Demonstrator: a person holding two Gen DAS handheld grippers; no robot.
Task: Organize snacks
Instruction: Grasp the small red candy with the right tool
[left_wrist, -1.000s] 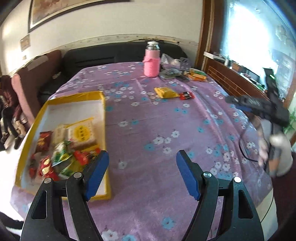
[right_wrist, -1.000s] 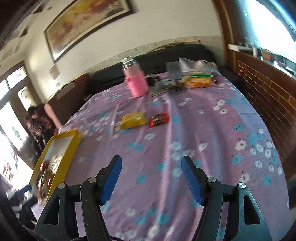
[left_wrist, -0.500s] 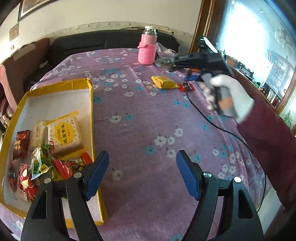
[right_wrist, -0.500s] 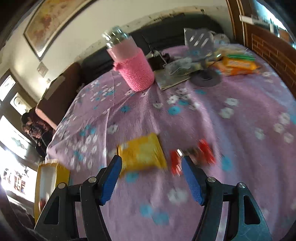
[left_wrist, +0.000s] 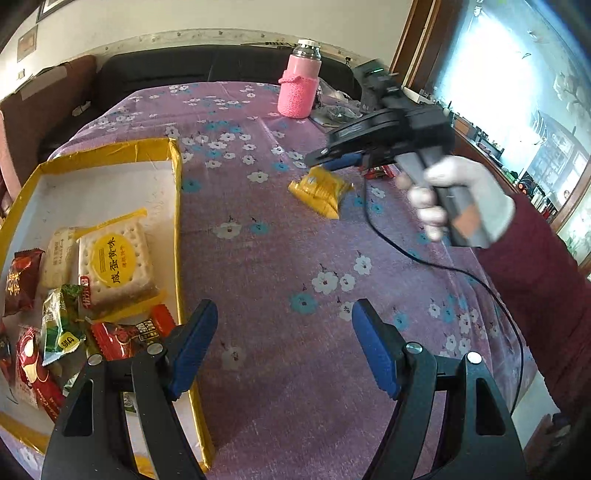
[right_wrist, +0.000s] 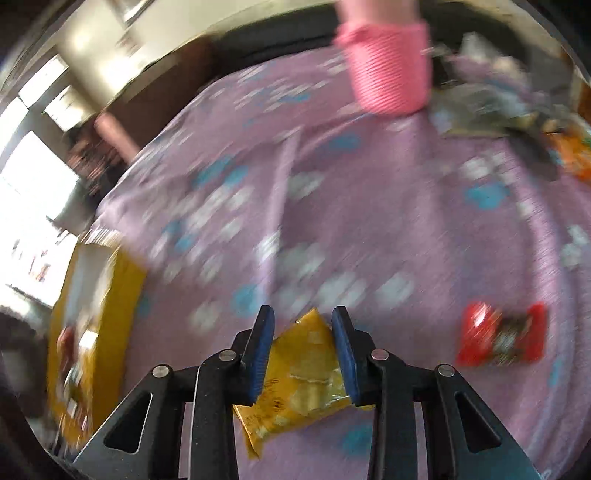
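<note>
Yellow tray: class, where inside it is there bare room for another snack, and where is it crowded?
The far half of the tray is bare white, bordered by its far rim and the biscuit pack. The near left corner is crowded with overlapping red and green packets.

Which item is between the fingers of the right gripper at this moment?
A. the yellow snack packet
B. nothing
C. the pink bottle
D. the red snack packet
A: the right gripper has its blue pads closed on both sides of the yellow snack packet, while the red snack packet lies apart on the tablecloth.
</note>
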